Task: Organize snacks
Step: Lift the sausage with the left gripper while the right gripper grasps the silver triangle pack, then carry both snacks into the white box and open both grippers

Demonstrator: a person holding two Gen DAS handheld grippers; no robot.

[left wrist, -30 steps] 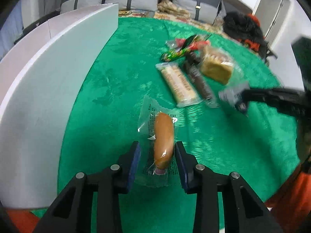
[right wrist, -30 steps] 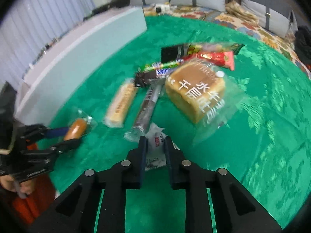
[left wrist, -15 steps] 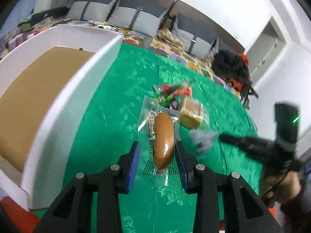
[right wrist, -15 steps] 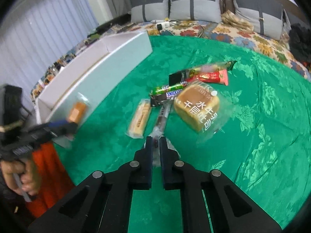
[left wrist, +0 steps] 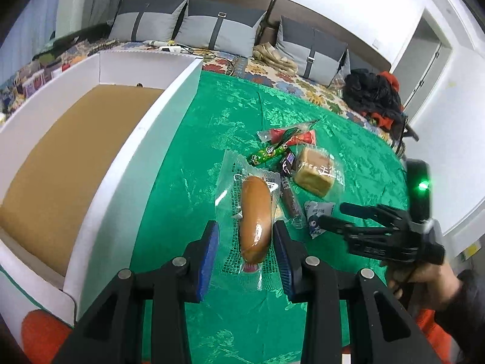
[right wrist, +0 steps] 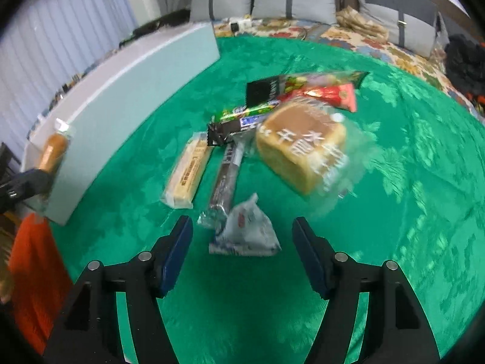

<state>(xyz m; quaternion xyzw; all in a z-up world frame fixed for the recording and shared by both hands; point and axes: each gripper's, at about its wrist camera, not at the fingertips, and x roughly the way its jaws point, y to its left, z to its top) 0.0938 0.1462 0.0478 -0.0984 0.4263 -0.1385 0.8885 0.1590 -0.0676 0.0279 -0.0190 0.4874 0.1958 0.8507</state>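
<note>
My left gripper [left wrist: 245,239] is shut on a wrapped sausage bun [left wrist: 254,218] and holds it in the air beside the white box [left wrist: 121,151]; the bun also shows at the left of the right wrist view [right wrist: 54,151]. My right gripper [right wrist: 242,248] is open, its jaws wide apart on either side of a small white packet [right wrist: 245,233] that lies on the green cloth [right wrist: 394,212]. In the left wrist view the right gripper [left wrist: 333,215] sits low by that packet [left wrist: 318,212].
A pile of snacks lies on the cloth: a wrapped bread loaf [right wrist: 303,145], a yellow biscuit pack [right wrist: 188,173], a dark bar [right wrist: 227,176], a green bar [right wrist: 245,112], a red pack [right wrist: 330,94]. The box has a brown floor [left wrist: 66,151]. Sofa cushions [left wrist: 212,30] stand behind.
My right gripper has opened and let go of the white packet, which now lies on the cloth. My left gripper has lifted the sausage bun higher, next to the box.
</note>
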